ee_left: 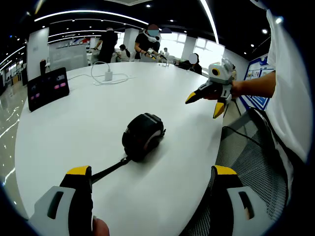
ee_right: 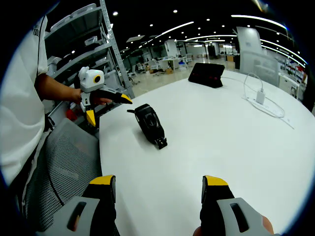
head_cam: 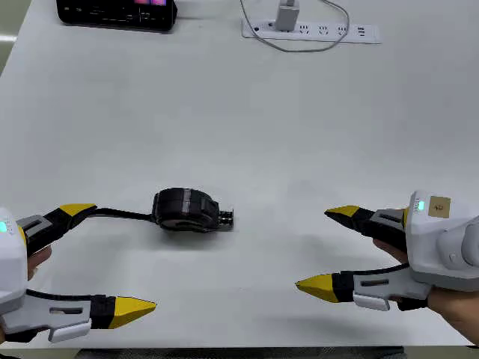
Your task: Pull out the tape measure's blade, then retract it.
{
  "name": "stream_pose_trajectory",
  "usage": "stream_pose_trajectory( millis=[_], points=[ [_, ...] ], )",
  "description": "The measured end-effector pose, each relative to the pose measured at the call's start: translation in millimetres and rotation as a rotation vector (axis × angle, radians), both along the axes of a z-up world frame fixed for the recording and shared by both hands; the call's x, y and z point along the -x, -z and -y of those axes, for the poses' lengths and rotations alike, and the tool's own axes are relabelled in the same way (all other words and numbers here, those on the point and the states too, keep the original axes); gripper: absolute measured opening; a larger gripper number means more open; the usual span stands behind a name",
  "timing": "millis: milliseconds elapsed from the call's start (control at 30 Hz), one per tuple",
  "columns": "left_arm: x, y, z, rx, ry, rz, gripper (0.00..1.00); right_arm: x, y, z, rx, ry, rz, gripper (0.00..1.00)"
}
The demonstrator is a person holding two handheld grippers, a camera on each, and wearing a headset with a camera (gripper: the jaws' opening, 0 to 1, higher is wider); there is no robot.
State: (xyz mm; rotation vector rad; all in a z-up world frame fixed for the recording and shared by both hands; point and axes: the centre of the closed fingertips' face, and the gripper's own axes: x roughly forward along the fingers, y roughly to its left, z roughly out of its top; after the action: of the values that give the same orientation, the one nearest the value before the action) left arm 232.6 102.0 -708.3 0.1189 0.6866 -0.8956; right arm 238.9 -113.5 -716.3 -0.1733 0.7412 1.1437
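A black tape measure (head_cam: 185, 210) lies on the white table (head_cam: 224, 120), its blade hook pointing right and a black wrist strap (head_cam: 120, 214) trailing left. In the left gripper view the tape measure (ee_left: 142, 135) sits ahead of my jaws; in the right gripper view the tape measure (ee_right: 150, 124) lies ahead and to the left. My left gripper (head_cam: 112, 258) is open at the lower left, its upper jaw close to the strap's end. My right gripper (head_cam: 329, 250) is open at the lower right, well apart from the hook. Neither holds anything.
A white power strip (head_cam: 310, 30) with a plugged charger and cable lies at the far edge. A dark device with a lit screen (head_cam: 116, 13) stands at the far left. The table's near edge (head_cam: 239, 348) runs just below both grippers.
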Motion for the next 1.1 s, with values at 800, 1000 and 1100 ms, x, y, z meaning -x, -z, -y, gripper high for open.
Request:
stream_pose_trajectory(
  millis=[800,1000,1100],
  points=[
    [-4.1,3.4,8.1,0.010,-0.005,-0.025,0.98,-6.2,-1.9,3.9,-0.008,-0.009,0.017,0.71],
    [-6.3,-0.8,10.8,0.021,-0.005,-0.009,0.99,-6.2,-2.1,7.4,-0.003,-0.006,0.027,0.71],
    [-5.6,1.0,10.4,0.024,-0.008,-0.014,0.99,-5.3,0.1,9.0,0.002,-0.006,0.026,0.71]
  ],
)
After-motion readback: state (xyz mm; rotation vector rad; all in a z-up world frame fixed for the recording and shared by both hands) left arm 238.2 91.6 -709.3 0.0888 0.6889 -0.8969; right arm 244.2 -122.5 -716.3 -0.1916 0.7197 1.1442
